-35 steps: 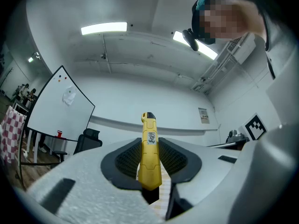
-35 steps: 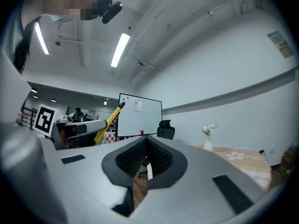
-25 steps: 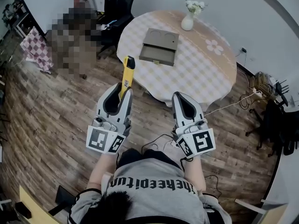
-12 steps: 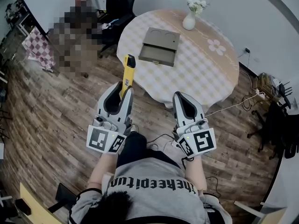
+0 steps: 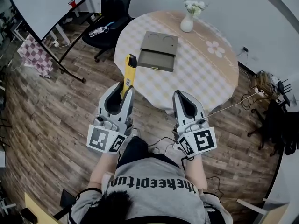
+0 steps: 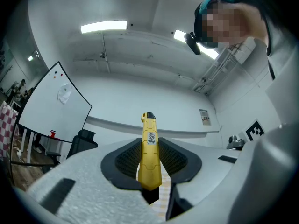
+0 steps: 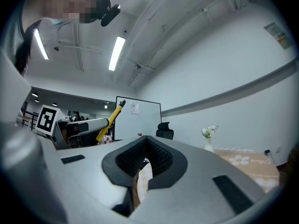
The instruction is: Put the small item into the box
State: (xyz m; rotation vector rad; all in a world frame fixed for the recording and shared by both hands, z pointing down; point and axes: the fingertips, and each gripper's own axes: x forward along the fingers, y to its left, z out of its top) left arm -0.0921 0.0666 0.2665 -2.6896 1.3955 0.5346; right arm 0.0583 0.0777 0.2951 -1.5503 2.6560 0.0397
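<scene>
**Left gripper** (image 5: 125, 91), clamped on the small item, a yellow utility knife (image 5: 128, 72). The jaws pinch the lower part of the handle, so most of the body projects past the tips and points toward the table (image 5: 205, 78). In the left gripper view the knife stands upright and centred between the ribbed pads. Holding it low on the handle leaves the far end free, which would probably let that end enter a container first.

**Right gripper** (image 5: 180, 95), jaws drawn together to a narrow slit with nothing between them. It is carried level beside the left one, apparently in reserve.

Both tools are held in front of the person's body, over the wooden floor (image 5: 46, 115) and short of the table's near edge.

**Box** (image 5: 162, 39), lying open on the left part of the checked table top. Its lid is folded back on the far side and its shallow tray faces the person. The tray looks empty, though it is small in the head view.

**Vase** (image 5: 187, 22), with flowers, stands beyond the box and apart from it.

The knife is well apart from the box, so the task is judged to be at the carrying stage. The left tool must next reach across the table edge and bring the knife over the tray before letting go. The tray's position on the near side suits an approach from where the person stands.
</scene>
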